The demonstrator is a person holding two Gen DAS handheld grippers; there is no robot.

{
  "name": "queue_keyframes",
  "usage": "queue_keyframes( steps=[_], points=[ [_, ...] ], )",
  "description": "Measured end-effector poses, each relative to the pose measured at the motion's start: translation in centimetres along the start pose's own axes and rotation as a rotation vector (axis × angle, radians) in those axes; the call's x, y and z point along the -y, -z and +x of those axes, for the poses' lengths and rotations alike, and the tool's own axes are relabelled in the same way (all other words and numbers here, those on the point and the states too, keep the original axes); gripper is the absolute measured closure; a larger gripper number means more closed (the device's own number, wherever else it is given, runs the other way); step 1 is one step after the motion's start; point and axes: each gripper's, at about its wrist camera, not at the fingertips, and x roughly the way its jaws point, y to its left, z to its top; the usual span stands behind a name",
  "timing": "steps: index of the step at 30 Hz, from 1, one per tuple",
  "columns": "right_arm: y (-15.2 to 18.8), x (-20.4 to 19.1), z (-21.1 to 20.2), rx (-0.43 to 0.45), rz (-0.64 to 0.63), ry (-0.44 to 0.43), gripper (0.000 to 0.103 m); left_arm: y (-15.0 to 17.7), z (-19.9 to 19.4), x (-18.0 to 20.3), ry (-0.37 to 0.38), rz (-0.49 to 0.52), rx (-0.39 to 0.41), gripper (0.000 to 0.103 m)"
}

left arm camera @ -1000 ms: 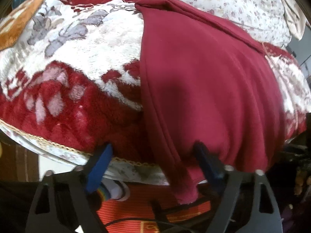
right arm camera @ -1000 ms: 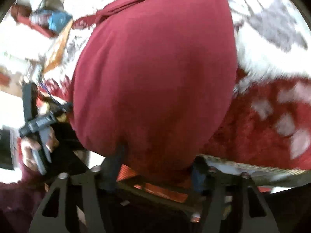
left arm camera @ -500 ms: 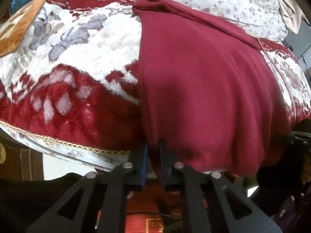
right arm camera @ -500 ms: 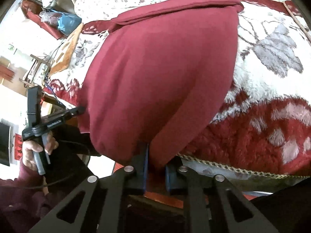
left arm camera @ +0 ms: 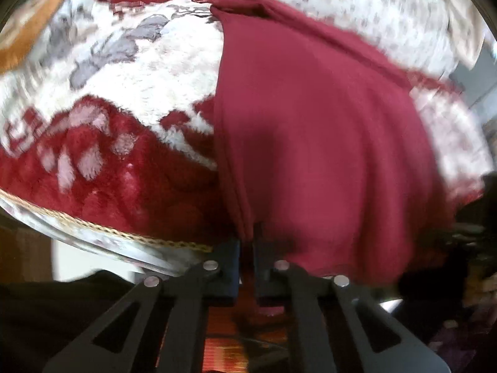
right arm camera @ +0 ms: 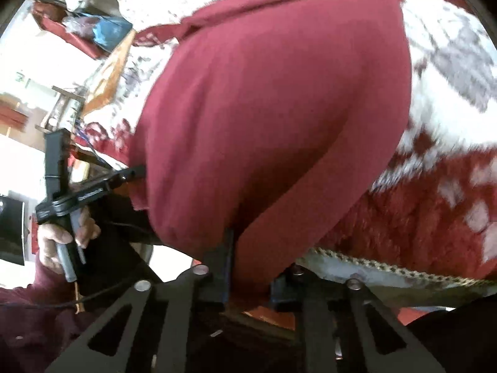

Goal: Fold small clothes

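Maroon garment [left arm camera: 310, 143] – hem blurred, tool-pinched

Plain maroon knit garment [left arm camera: 310, 143], uniform colour, no print; same solid maroon in the right wrist view [right arm camera: 273, 118].

Plush fleece blanket [left arm camera: 130, 93] under it: cream ground with grey leaf motifs toward 11 o'clock, deep red border with pale pink petal patches at 8 o'clock, gold braided trim along its edge.

White bedsheet [left arm camera: 341, 3] at 12 o'clock: small pinkish floral sprigs.

Orange-brown cushion [left arm camera: 28, 31] at 10 o'clock.

Left claw [left arm camera: 246, 261] and right claw [right arm camera: 248, 267]: black frames, dark blue pads.
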Motion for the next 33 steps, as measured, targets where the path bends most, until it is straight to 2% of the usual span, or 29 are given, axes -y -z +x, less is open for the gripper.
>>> queue_keyframes(
  steps=[4,7,13,15,18,20,23,25,26,28,29,30,31,32,33],
  points=[
    [-2.2,-0.4,-3.6,0.101,0.004,-0.094,0.087,-2.5,-3.7,0.2,0.059,-0.002,0.090,0.097],
    [-5.0,-0.3,-6.1,0.203,-0.001,-0.111,0.087,-5.1,-5.4,0.8,0.067,0.010,0.157,0.097],
    [-11.6,0.7,-8.7,0.370,0.019,-0.068,0.088,-12.7,-6.9,1.3,0.062,-0.016,0.297,0.097],
    [-14.3,1.7,-8.9,0.405,0.030,-0.018,0.088,-15.9,-6.7,1.5,0.050,-0.021,0.334,0.097],
    [-18.3,3.8,-8.1,0.417,0.086,0.015,0.088,-20.1,-4.6,1.8,0.016,-0.032,0.350,0.097],
    [-21.2,5.2,-6.9,0.410,0.104,0.068,0.088,-22.8,-2.5,2.1,-0.015,-0.044,0.349,0.097],
    [-24.4,8.0,-5.3,0.399,0.157,0.085,0.088,-26.1,0.5,1.7,-0.032,-0.072,0.330,0.097],
    [-26.3,9.7,-4.0,0.415,0.184,0.094,0.088,-27.2,2.2,1.3,-0.043,-0.080,0.326,0.097],
    [-26.8,10.6,-3.5,0.414,0.200,0.087,0.086,-27.8,3.2,0.8,-0.034,-0.097,0.324,0.096],
    [-27.5,12.0,-2.2,0.387,0.229,0.053,0.068,-28.6,4.8,-0.5,0.010,-0.135,0.313,0.093],
    [-27.4,12.4,-2.1,0.390,0.225,0.047,0.053,-29.1,5.4,-1.1,0.023,-0.154,0.302,0.083],
    [-27.3,12.6,-2.5,0.408,0.218,0.055,0.045,-29.4,5.5,-1.4,0.027,-0.165,0.301,0.072],
    [-27.1,12.8,-3.4,0.439,0.211,0.089,0.041,-29.6,5.3,-1.6,0.029,-0.172,0.310,0.045],
    [-26.9,13.0,-4.4,0.469,0.211,0.123,0.036,-29.6,4.7,-2.0,0.056,-0.183,0.340,0.032],
    [-26.7,13.2,-5.7,0.500,0.216,0.140,0.035,-29.4,4.0,-2.1,0.072,-0.193,0.364,0.031]
  ],
)
